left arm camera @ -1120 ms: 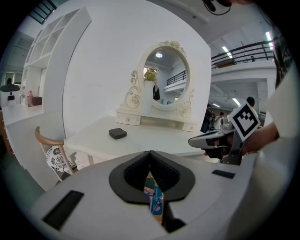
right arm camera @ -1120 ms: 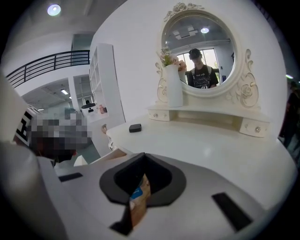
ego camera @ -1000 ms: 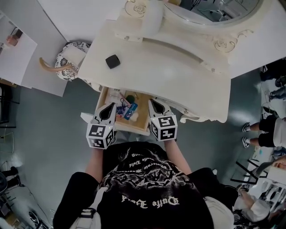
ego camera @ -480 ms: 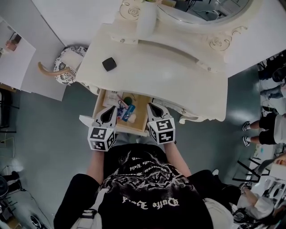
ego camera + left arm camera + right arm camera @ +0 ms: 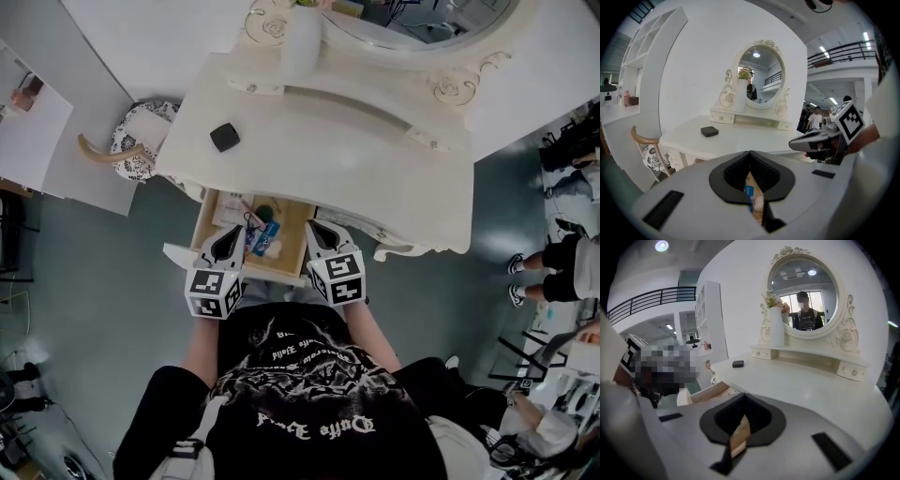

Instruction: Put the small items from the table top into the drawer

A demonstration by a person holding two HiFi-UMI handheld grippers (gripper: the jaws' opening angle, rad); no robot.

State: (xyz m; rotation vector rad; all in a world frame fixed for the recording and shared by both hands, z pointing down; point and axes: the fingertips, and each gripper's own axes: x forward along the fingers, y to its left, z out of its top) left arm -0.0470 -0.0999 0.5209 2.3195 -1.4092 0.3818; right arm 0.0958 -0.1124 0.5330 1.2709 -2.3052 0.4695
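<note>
A small black box point(image 5: 225, 137) lies on the white dressing table point(image 5: 375, 159), near its left end; it also shows as the black box point(image 5: 709, 131) and the black box point(image 5: 738, 363). Below the table's front edge the wooden drawer point(image 5: 293, 246) stands open. It holds a blue packet point(image 5: 265, 234), a dark round item point(image 5: 267, 212) and papers. My left gripper point(image 5: 231, 236) is shut and empty over the drawer's left front corner. My right gripper point(image 5: 317, 232) is shut and empty at its right front corner. Both pairs of jaws meet in the gripper views.
A chair with a patterned cushion point(image 5: 141, 141) stands left of the table. A white vase point(image 5: 300, 42) and an oval mirror point(image 5: 422, 19) stand at the table's back. People's legs point(image 5: 562, 272) show at the far right. The person's torso fills the bottom of the head view.
Both grippers stay at the drawer's front corners, shut. The head view has drifted slightly; nothing was picked up or let go.
</note>
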